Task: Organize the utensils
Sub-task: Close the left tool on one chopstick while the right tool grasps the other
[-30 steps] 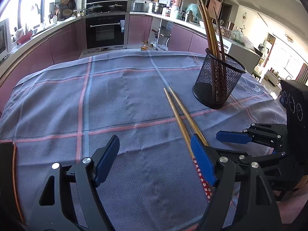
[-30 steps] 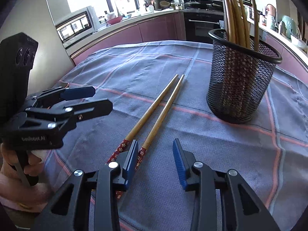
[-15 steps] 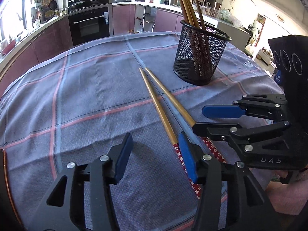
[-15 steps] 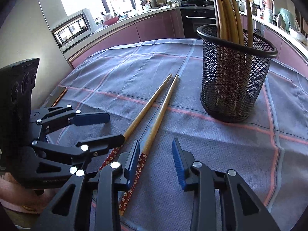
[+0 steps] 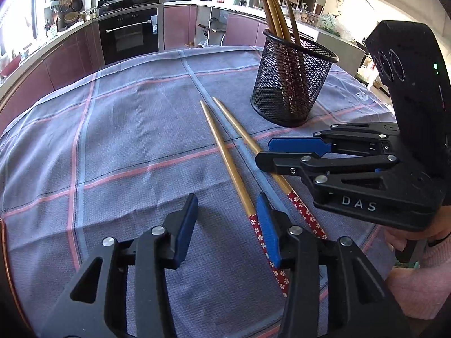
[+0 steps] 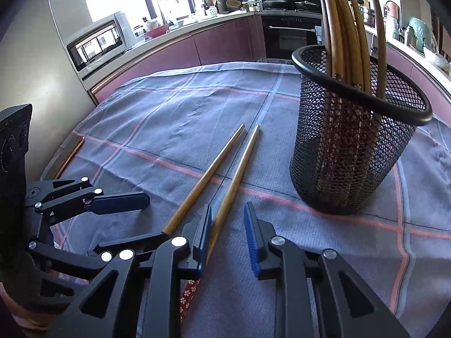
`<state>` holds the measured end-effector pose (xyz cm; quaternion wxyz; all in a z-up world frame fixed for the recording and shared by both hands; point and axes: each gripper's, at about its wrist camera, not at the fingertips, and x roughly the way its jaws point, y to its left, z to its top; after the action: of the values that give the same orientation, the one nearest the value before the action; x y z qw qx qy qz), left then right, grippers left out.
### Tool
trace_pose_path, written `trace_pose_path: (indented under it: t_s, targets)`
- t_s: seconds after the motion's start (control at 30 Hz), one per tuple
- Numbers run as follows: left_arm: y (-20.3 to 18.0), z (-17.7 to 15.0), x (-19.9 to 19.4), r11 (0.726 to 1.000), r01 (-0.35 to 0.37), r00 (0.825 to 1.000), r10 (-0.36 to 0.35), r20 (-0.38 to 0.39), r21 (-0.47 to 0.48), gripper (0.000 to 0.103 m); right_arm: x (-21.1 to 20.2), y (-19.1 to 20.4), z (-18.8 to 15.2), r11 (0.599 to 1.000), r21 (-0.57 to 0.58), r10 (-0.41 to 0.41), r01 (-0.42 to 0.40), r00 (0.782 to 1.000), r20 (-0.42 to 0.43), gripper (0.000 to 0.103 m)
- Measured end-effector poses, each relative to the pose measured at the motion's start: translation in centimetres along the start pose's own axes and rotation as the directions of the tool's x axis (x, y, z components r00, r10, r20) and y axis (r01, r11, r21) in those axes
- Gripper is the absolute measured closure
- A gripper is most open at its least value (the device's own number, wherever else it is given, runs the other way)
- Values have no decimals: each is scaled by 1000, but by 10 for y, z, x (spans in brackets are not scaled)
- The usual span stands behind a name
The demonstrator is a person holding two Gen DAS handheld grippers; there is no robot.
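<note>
Because two chopsticks [image 5: 225, 155] lie side by side on the table [image 5: 112, 140] near the mesh cup [image 5: 290, 84], you hold both grippers low at their red ends, the left gripper [image 5: 225, 228] and right gripper [image 6: 228, 239] with fingers open, gripping nothing.

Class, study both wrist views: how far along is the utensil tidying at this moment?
Done: several chopsticks already stand in the mesh holder. In hand: nothing; the left gripper and right gripper are open, low by the patterned ends. Left: two chopsticks lie on the tablecloth.
</note>
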<state>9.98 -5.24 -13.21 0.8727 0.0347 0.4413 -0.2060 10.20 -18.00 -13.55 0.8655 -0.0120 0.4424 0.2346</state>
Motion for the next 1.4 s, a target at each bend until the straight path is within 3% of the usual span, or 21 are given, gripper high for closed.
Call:
trace_pose_path:
  t_s: [0.3,0.5,0.97,1.13,1.27,1.4]
  targets:
    - [1,16,13,1000,16,1000,-16,-12,-5,61,-3,-10,-2,1000,19,4,-4,1000,-3,87]
    - [-1,26,23,1000,-5,1000,5,-19,10,68,-4,-15,-3,999,32,9,-9,1000,0,89]
    - [-6,39,38,999,-39,999,39,-18,12,72,-4,-23,-3,998,56,19,-19,1000,17,89]
    - [-8,39,39,998,-56,998,56,-14,11,78,-4,-24,-2,998,57,13,-14,1000,23,89]
    - [-8,40,40,999,-51,999,51,-13,-6,91,-4,-26,-1,998,69,15,-16,1000,24,92]
    - [-8,39,39,999,-37,999,36,-11,-26,94,-5,-30,-2,996,88,21,-24,999,29,94]
